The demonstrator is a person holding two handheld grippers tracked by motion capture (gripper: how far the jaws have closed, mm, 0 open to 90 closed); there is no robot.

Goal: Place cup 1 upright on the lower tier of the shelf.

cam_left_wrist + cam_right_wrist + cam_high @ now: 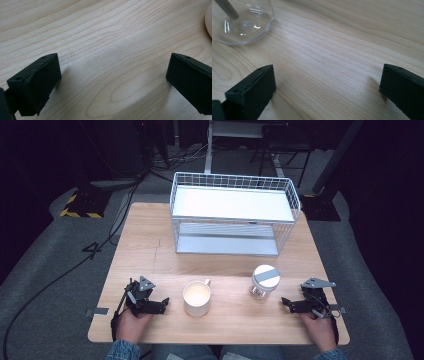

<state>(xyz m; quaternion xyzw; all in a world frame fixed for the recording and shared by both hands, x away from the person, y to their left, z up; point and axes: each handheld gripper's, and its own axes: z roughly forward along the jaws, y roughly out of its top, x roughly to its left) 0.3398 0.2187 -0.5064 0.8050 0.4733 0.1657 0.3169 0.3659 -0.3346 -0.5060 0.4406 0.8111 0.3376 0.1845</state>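
Observation:
A cream mug (197,298) stands near the table's front edge, its handle pointing away. To its right stands a clear glass jar (264,282) with a grey lid; its glass base (239,21) shows at the top left of the right gripper view. My left gripper (164,304) rests on the wood left of the mug, open, with bare table between its jaws (113,75). The mug's edge (209,21) shows at the right of that view. My right gripper (285,303) lies right of the jar, open and holding nothing (327,82).
A white wire two-tier rack (234,215) stands at the back of the wooden table (150,250). Cables and stands lie on the dark floor beyond. Bare wood stretches between the rack and the mug and jar.

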